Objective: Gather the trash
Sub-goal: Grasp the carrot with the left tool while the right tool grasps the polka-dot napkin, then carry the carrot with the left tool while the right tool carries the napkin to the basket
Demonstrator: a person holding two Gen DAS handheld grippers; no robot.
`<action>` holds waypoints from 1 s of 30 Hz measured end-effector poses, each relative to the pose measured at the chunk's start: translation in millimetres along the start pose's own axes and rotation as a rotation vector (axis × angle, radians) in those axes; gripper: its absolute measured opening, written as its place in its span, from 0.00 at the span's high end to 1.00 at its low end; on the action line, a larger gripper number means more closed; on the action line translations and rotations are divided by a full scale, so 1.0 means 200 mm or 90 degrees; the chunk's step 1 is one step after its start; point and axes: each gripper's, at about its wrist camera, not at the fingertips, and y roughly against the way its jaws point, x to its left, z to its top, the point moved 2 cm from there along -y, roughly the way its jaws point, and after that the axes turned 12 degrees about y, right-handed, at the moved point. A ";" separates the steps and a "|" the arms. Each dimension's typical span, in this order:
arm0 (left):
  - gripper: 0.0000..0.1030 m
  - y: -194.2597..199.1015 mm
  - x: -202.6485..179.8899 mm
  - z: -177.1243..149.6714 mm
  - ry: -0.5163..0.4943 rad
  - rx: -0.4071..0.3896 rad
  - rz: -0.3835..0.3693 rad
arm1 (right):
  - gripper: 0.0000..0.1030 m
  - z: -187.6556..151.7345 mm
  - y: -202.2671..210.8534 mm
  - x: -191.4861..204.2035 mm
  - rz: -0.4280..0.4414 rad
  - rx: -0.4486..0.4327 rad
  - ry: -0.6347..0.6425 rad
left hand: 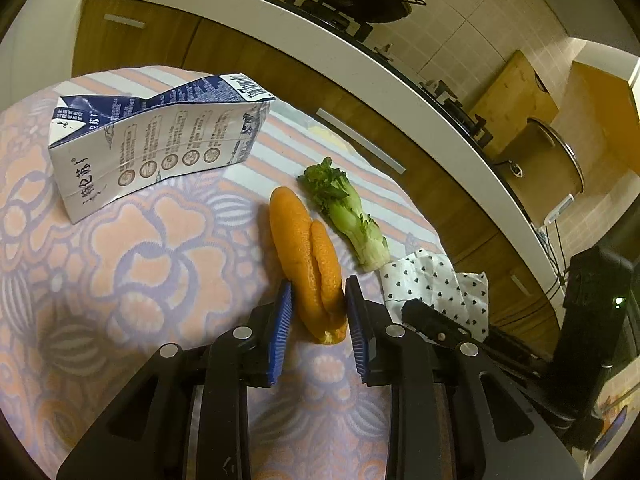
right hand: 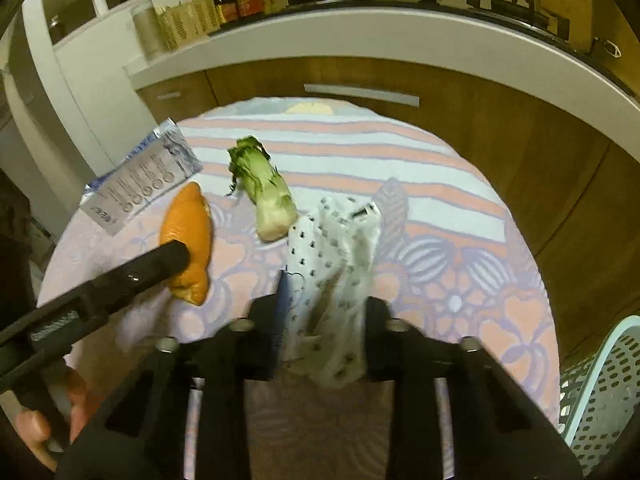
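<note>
Orange peel (left hand: pixel 308 264) lies on the flower-patterned cloth of the round counter (left hand: pixel 120 280), between the blue pads of the left hand-held gripper (left hand: pixel 318 292). Jaws straddle its near end with small gaps on both sides, so released, not clamping. Right wrist view shows the same left hand-held gripper (right hand: pixel 176 256) beside the peel (right hand: pixel 188 240). Right hand-held gripper (right hand: pixel 324 300) is clenched on a white napkin with dark heart print (right hand: pixel 336 264); napkin is bunched up between the fingers, blurred. Vegetable stump (left hand: pixel 348 216), green leaf end and pale cut base, lies just beside the peel, apart from it, base near the napkin (left hand: pixel 436 284). Flattened blue-and-white milk carton (left hand: pixel 156 136) lies at the far left of the counter, well apart from the peel. Perforated light basket (right hand: pixel 600 392) sits at lower right, off the counter.
</note>
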 end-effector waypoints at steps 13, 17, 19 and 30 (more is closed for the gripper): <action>0.76 0.13 -0.24 -0.12 -0.068 -0.001 -0.060 | 0.91 -0.15 0.39 -0.11 -0.072 -0.074 -0.040; 0.77 0.19 -0.41 -0.23 -0.094 0.029 -0.118 | 0.91 -0.25 0.57 -0.23 -0.102 -0.098 -0.077; 0.78 0.21 -0.49 -0.28 -0.116 0.033 -0.133 | 0.91 -0.32 0.66 -0.29 -0.125 -0.111 -0.091; 0.79 0.21 -0.74 -0.43 -0.174 0.066 -0.174 | 0.91 -0.65 0.97 -0.61 -0.201 -0.141 -0.186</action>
